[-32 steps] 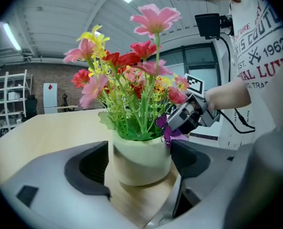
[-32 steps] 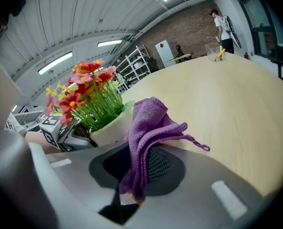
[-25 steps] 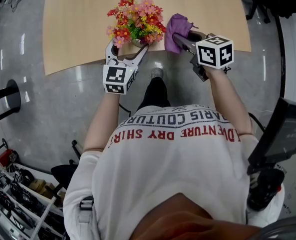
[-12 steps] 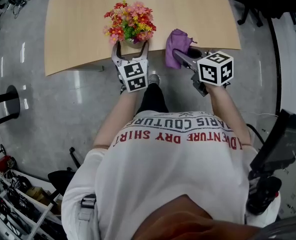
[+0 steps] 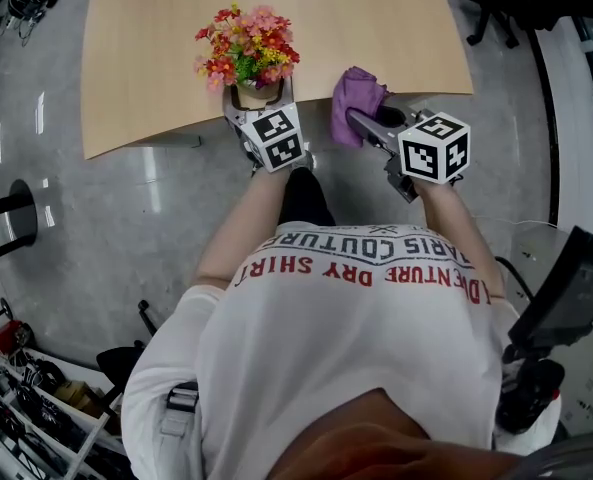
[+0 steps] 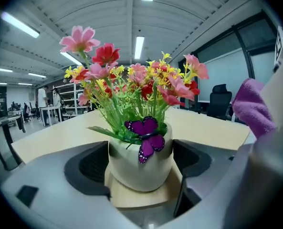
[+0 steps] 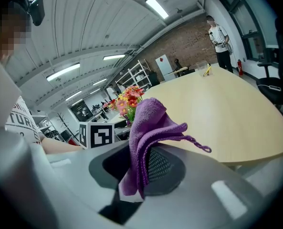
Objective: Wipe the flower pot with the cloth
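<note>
While the cloth (image 7: pixel 148 123) has yet to touch anything, you are at the step just ahead of wiping: pot framed, rag ready. Your left gripper (image 5: pixel 259 98) has its jaws spread, one to each side of the flower pot (image 6: pixel 140 163) and close by its walls, with no squeeze that shows. Your right gripper (image 5: pixel 359 120) has its jaws pressed together on the purple cloth, which bunches up and forward past their tips.

The pot stands between the left jaws near the close edge of the table (image 5: pixel 376 28), off to the left of the right gripper's tips and apart from the cloth. It sits upright, long axis vertical, with its mouth and flowers (image 6: pixel 131 85) pointing up and its purple butterfly (image 6: pixel 146 137) facing back along the left gripper.

Next, I judge, you should steady the pot with the left jaws, then carry the cloth leftward onto the pot's bare wall. The left gripper's right jaw covers much of the near flank, so aim above or beyond it and under the flowers.
</note>
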